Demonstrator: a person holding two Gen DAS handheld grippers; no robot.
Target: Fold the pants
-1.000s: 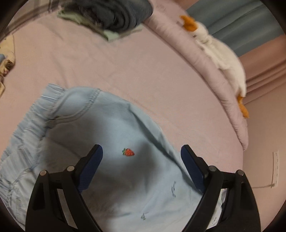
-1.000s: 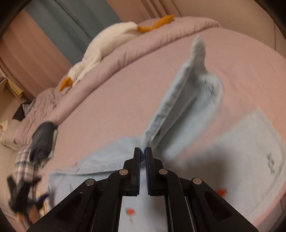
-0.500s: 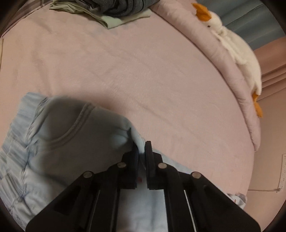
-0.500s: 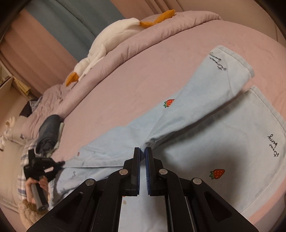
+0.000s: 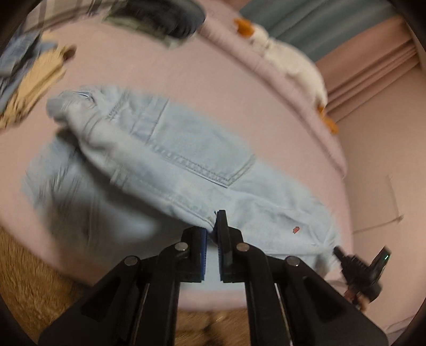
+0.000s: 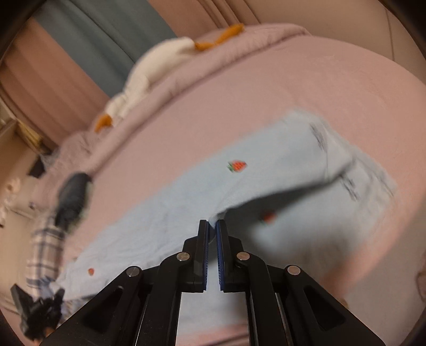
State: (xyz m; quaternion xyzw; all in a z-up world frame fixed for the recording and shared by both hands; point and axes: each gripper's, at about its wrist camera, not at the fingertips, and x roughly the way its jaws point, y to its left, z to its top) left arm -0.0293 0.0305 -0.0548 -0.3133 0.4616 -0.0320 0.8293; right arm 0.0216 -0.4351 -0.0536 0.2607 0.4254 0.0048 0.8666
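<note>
Left wrist view: left hand-held gripper pinched together on a fold of the light blue pants, near the seam below the back pocket. Waistband end bunched and lifted toward the upper left, casting a shadow on the layer beneath; rest of the fabric spread over the pink bed. Small red strawberry mark just right of the fingers. Right hand-held gripper at the far right edge, blurred. White goose toy along the rolled blanket, a pile of dark clothes at the top, tan and blue garments at the upper left. Right wrist view: right hand-held gripper clamped shut on an edge of the pants, one leg raised and folded over the other, shadow under it. Strawberry print on the upper leg, another in the shadow below. Left hand-held gripper at the lower left corner, blurred. Goose toy on the blanket behind, dark clothes at the left.
</note>
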